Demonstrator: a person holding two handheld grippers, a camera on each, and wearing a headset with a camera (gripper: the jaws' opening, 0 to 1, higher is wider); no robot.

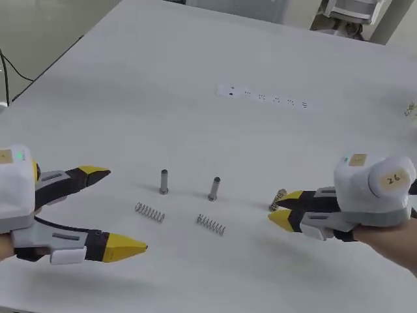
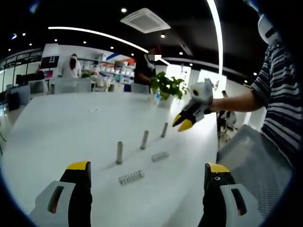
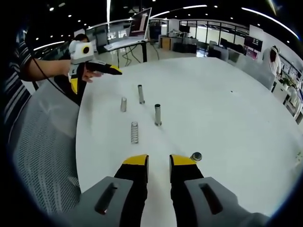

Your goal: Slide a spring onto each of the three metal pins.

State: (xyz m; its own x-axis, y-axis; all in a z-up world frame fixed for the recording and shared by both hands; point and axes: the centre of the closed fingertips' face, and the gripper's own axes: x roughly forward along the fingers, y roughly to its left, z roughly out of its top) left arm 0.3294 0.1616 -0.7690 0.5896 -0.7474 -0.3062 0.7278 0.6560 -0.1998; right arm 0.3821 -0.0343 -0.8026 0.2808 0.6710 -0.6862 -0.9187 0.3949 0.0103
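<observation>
Left gripper (image 1: 112, 210) spread wide, right gripper (image 1: 281, 208) barely parted, empty. Two springs (image 1: 150, 212) lay lower centre, under pins (image 1: 163, 181). Risk: right tip sat beside rightmost pin (image 1: 280, 197) - a nudge could topple it.

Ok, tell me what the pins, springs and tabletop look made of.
Pins: grey metal, likely steel, going by the dull sheen with bright highlights. Springs: thin coiled wire, silvery, likely steel too. Tabletop: smooth matte white, perhaps laminate; the core can't be told.

Open-plan office — desks (image 3: 124, 45), a monitor (image 3: 141, 22), potted plant (image 2: 166, 87), recessed ceiling lights (image 2: 123, 10).
</observation>
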